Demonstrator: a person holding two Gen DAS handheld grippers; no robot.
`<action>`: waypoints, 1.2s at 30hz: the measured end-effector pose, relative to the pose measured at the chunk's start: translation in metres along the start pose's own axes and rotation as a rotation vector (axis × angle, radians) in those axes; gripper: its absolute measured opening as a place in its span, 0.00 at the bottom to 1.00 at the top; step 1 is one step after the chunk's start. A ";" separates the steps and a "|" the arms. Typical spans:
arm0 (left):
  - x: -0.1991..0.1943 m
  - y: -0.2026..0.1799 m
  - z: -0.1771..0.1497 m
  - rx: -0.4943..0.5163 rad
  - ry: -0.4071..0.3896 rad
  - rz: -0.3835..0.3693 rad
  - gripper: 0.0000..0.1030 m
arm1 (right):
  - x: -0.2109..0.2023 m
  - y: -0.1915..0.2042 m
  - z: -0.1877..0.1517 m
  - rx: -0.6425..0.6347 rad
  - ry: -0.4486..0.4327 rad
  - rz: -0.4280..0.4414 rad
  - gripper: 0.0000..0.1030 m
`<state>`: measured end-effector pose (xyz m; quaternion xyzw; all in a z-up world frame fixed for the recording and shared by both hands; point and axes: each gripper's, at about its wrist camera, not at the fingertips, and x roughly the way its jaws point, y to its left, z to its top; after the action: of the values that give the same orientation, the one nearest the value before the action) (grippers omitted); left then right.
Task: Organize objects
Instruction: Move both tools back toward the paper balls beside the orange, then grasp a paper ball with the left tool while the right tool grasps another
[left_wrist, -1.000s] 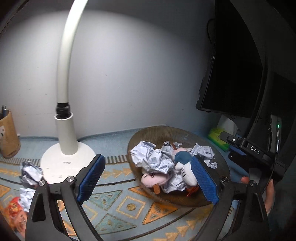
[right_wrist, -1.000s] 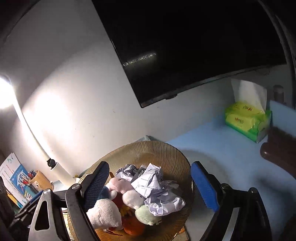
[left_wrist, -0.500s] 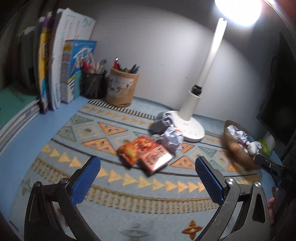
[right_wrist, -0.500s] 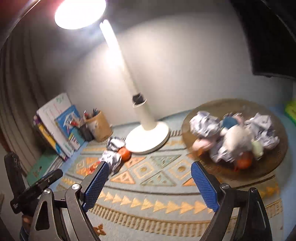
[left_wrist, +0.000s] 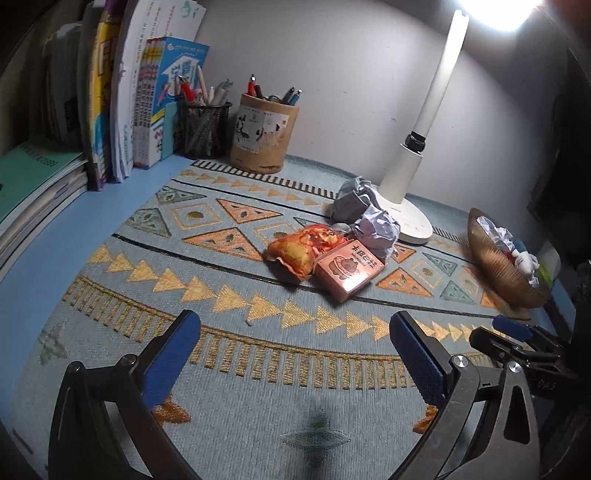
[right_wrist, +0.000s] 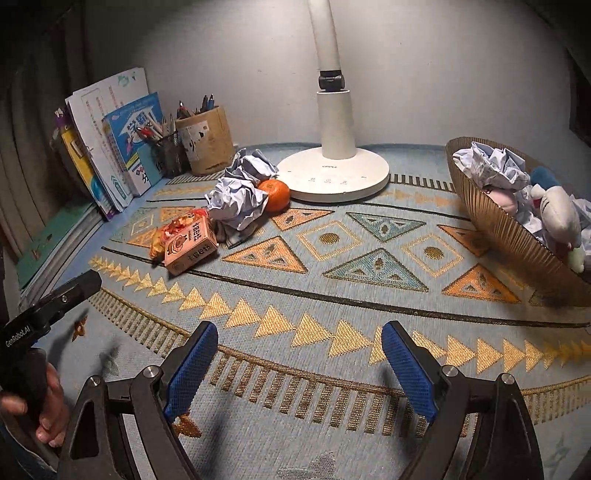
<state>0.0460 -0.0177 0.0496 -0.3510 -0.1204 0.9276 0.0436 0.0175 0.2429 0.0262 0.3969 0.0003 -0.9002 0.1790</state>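
Over the mat (left_wrist: 229, 350), both tools, left (left_wrist: 291, 354) and right (right_wrist: 299, 365), gape empty; box (left_wrist: 347, 269) and snack bag (left_wrist: 304, 249) lie at twelve o'clock.

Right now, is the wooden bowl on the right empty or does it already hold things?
Holding things: the wooden bowl already contains crumpled paper and plush toys, piled above its rim.

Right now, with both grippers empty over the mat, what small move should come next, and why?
Probably ease the right gripper forward toward the nearer crumpled paper ball. Its fingers stand open with nothing between them, loose clutter lies beside the lamp base, and the woven bowl already holds similar paper balls.
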 end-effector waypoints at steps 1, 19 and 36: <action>0.002 -0.002 0.006 0.012 0.020 -0.026 0.99 | 0.002 -0.002 0.002 0.011 0.016 0.019 0.87; 0.182 -0.034 0.133 0.127 0.265 -0.327 0.93 | 0.120 0.007 0.097 0.265 0.168 0.248 0.87; 0.163 -0.038 0.136 0.093 0.188 -0.353 0.47 | 0.104 0.017 0.103 0.196 0.029 0.213 0.48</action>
<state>-0.1659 0.0203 0.0533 -0.4071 -0.1326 0.8732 0.2327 -0.1153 0.1792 0.0241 0.4230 -0.1270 -0.8661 0.2339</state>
